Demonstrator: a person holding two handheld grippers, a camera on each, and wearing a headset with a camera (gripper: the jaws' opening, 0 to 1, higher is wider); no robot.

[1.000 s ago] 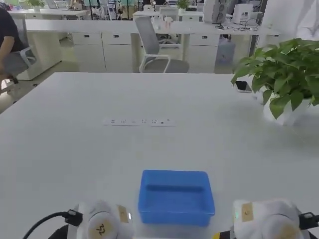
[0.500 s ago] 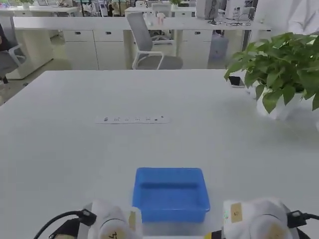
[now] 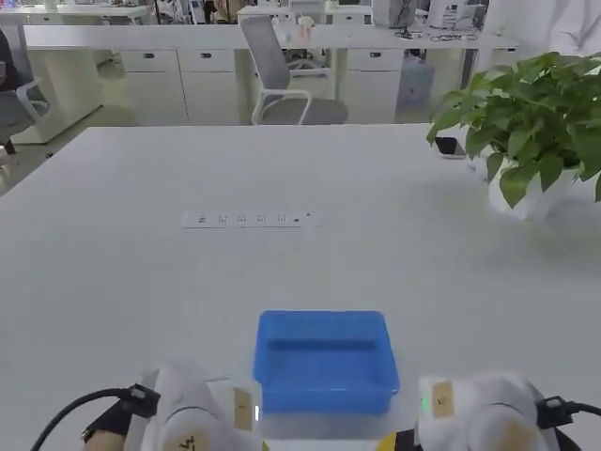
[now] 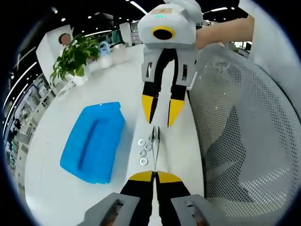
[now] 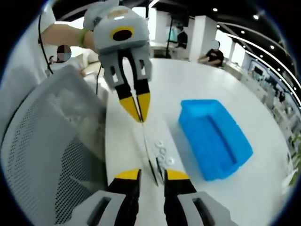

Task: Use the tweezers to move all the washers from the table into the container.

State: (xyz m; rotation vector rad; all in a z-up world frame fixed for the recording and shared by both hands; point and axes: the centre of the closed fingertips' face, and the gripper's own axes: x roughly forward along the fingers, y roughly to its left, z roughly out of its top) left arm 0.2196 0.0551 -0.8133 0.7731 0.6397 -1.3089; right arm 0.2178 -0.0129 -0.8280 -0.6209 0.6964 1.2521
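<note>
Several small metal washers (image 4: 144,151) lie in a cluster on the white table, beside a blue rectangular container (image 4: 91,141). My left gripper (image 4: 155,175) is shut on the handle end of thin metal tweezers (image 4: 154,148), which lie along the table next to the washers. My right gripper (image 5: 151,176) faces it, open, with the tweezers' (image 5: 149,155) tips reaching between its yellow fingers. The washers (image 5: 163,153) sit just right of the tweezers there, and the container (image 5: 214,136) beyond them. In the head view the container (image 3: 324,362) stands near the table's front edge.
A grey mesh chair back (image 4: 235,141) is close behind the table's front edge. A potted plant (image 3: 540,122) stands at the far right, a phone (image 3: 449,147) beside it, and a white socket strip (image 3: 249,220) in mid table.
The head view has shifted a little. The blue container and both gripper bodies hold about the same places.
</note>
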